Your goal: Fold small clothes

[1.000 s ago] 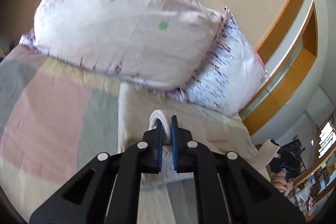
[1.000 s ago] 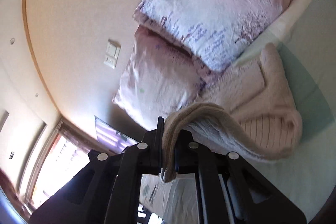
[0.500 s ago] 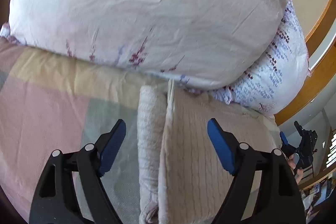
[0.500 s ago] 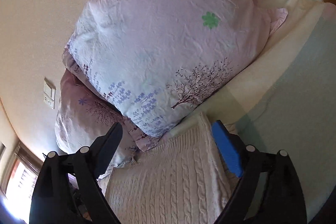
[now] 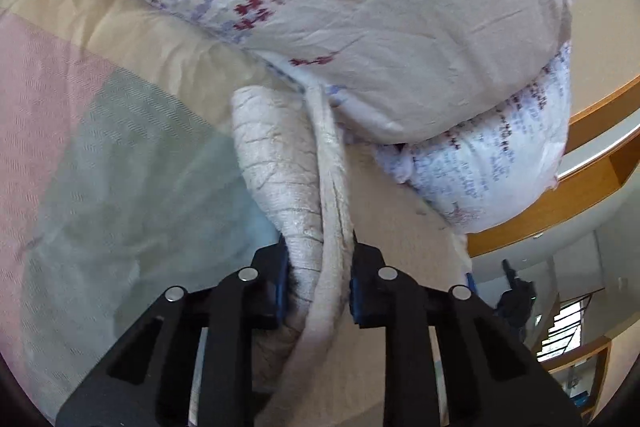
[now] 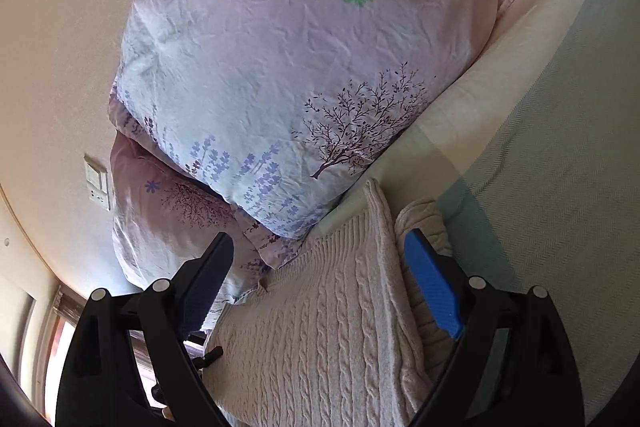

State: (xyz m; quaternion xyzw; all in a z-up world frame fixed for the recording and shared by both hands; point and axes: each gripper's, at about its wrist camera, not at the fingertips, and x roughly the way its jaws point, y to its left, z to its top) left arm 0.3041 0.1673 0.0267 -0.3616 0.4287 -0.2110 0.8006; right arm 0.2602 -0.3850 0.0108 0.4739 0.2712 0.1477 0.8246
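your left gripper (image 5: 318,283) is clamped on the sweater (image 5: 304,211), its blue pads pinching a bunched edge where a rolled, ribbed sleeve and a flatter hem come together. the knit looks soft, cream-pink, creased into thick folds. your right gripper (image 6: 320,287) is spread wide, jaws apart, holding nothing, hovering over the sweater (image 6: 320,339) with one blue pad just beside the rolled sleeve. from this side the sweater shows chunky cable-knit ridges and a ribbed edge, lying flat on the bed (image 6: 560,187) right against the pillows. the bedcover is a woven fabric in big blocks of pale green, pink and tan (image 5: 100,131). two plump pillows are stacked at the head: the top pillow (image 6: 288,59) has a crinkled pink-to-blue cover with a printed tree, lavender sprigs and a green flower; the lower pillow (image 6: 168,227) is similar, squashed under it. a wall switch (image 6: 97,187) sits on the beige wall beside them.
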